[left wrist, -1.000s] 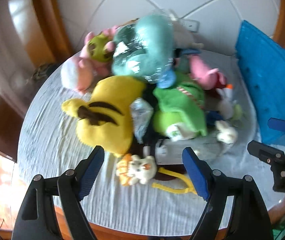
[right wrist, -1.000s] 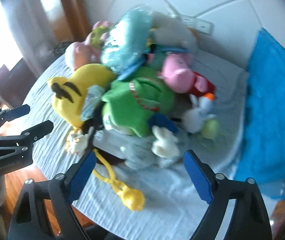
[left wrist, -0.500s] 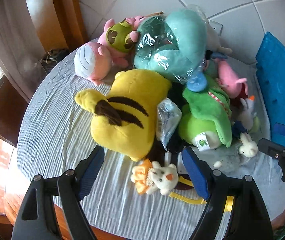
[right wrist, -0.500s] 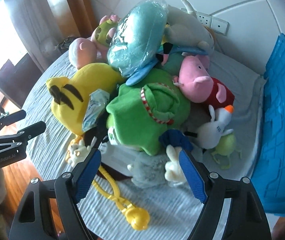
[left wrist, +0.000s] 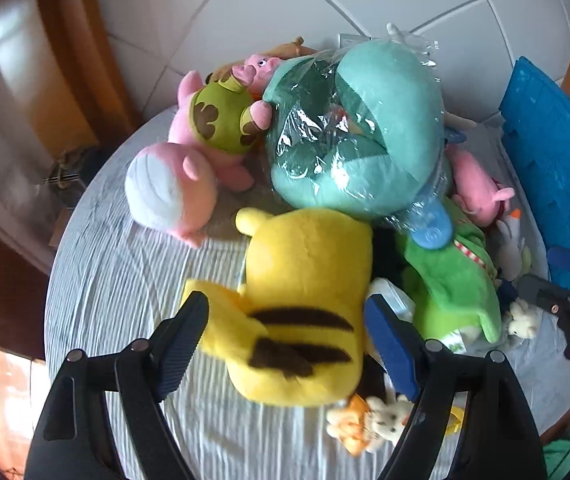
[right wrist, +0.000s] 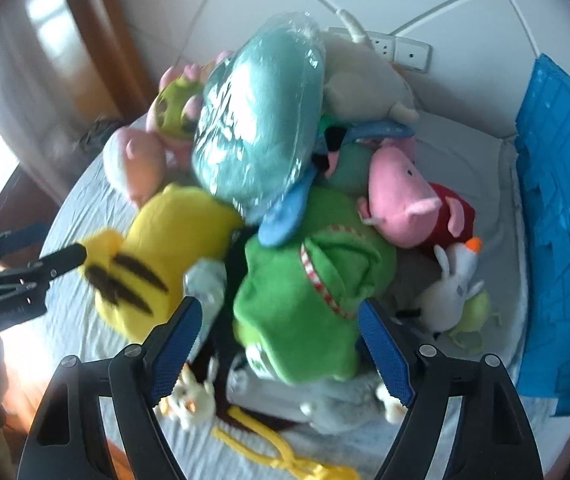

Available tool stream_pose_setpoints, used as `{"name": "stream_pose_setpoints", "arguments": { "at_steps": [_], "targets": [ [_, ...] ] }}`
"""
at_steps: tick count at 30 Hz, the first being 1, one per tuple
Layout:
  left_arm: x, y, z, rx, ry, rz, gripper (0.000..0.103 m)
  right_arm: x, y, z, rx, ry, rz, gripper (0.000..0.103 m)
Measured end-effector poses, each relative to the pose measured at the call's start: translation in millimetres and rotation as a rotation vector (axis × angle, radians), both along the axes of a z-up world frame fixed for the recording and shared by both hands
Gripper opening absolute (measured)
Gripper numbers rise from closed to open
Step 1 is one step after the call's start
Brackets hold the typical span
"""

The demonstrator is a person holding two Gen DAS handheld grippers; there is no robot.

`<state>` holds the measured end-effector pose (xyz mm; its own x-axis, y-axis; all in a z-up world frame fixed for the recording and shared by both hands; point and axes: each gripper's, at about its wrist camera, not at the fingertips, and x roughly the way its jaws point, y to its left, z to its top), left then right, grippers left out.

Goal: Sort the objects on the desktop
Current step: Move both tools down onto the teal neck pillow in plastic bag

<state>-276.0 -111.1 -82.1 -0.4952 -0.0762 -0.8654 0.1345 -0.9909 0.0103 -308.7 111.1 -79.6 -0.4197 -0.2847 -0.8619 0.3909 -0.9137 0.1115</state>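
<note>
A heap of plush toys lies on a round table with a pale cloth (left wrist: pixel 117 280). My left gripper (left wrist: pixel 287 344) is open, its jaws on either side of the lower end of a yellow plush with dark stripes (left wrist: pixel 305 280). My right gripper (right wrist: pixel 281 344) is open, its jaws on either side of a green plush (right wrist: pixel 305 300). The yellow plush also shows in the right wrist view (right wrist: pixel 165 248), with the left gripper's fingers (right wrist: pixel 61 258) beside it. A teal plush in clear plastic (left wrist: pixel 357 136) tops the heap.
Pink plushes (left wrist: pixel 173 188) lie at the left, a pink pig in red (right wrist: pixel 413 204) and a white duck (right wrist: pixel 449 292) at the right. A blue crate (right wrist: pixel 565 240) stands at the right edge. A yellow strap (right wrist: pixel 277 456) and a small cream toy (left wrist: pixel 381 420) lie in front.
Both grippers have moved forward into the heap. The left one now straddles the yellow plush, the right one the green plush. Both stay open.
</note>
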Motion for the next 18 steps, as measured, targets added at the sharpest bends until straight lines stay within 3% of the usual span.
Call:
{"name": "stream_pose_setpoints", "arguments": {
  "at_steps": [5,11,18],
  "targets": [
    [-36,-26,-5,0.022,0.006,0.006,0.094,-38,-20,2,-0.001,0.017,-0.028,0.084],
    [-78,-54,-16,0.041,0.000,0.002,0.094,-80,-37,-2,0.014,0.028,-0.069,0.088],
    [-126,-66,-38,0.057,-0.039,-0.089,0.094,-115,-57,1,0.017,0.050,-0.166,0.100]
  ]
}}
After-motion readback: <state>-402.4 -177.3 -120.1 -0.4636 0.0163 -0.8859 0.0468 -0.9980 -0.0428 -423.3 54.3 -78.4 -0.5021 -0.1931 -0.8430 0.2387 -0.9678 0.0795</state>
